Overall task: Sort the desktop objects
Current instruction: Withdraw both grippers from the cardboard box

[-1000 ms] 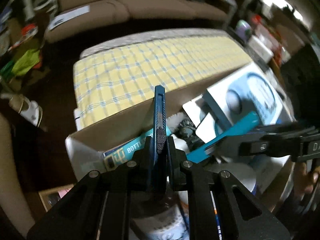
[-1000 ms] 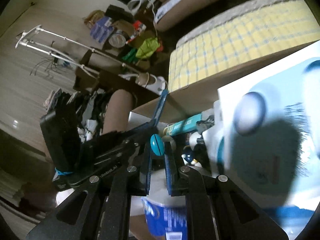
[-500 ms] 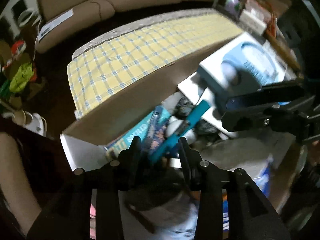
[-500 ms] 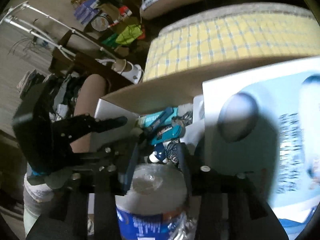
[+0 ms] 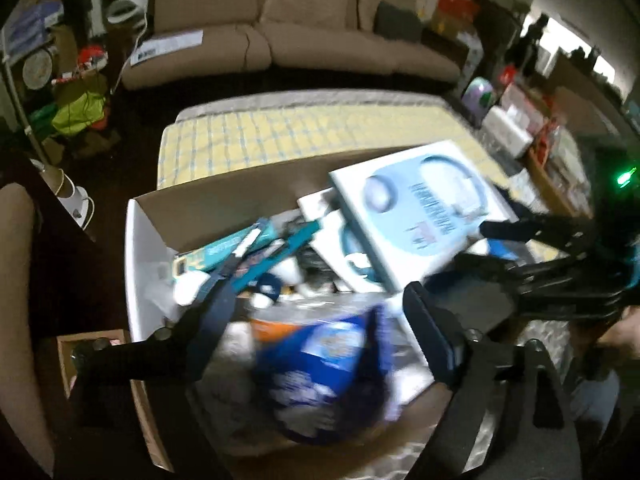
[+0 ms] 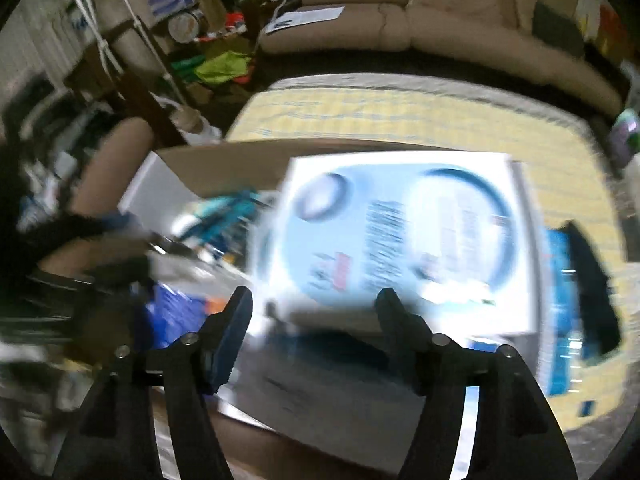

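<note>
A cardboard box (image 5: 224,184) on the desk holds several items: a white and light-blue headphone box (image 5: 416,208), a teal carton (image 5: 216,248), a blue utility knife (image 5: 240,256), a teal tool (image 5: 288,248) and a blue-labelled bottle (image 5: 320,368). My left gripper (image 5: 316,300) is open and empty above the bottle. My right gripper (image 6: 314,304) is open and empty, just in front of the headphone box (image 6: 404,236). The right gripper also shows in the left wrist view (image 5: 492,244). Both views are blurred.
A table with a yellow checked cloth (image 5: 312,136) lies behind the box, and a tan sofa (image 5: 288,32) behind that. Cluttered shelves (image 5: 520,120) stand at right. A small open box (image 5: 72,344) sits at lower left. A blue pack (image 6: 564,312) lies right of the headphone box.
My left gripper let go of the blue utility knife and my right gripper let go of the teal tool; both now lie in the box. Both grippers opened wide and drew back.
</note>
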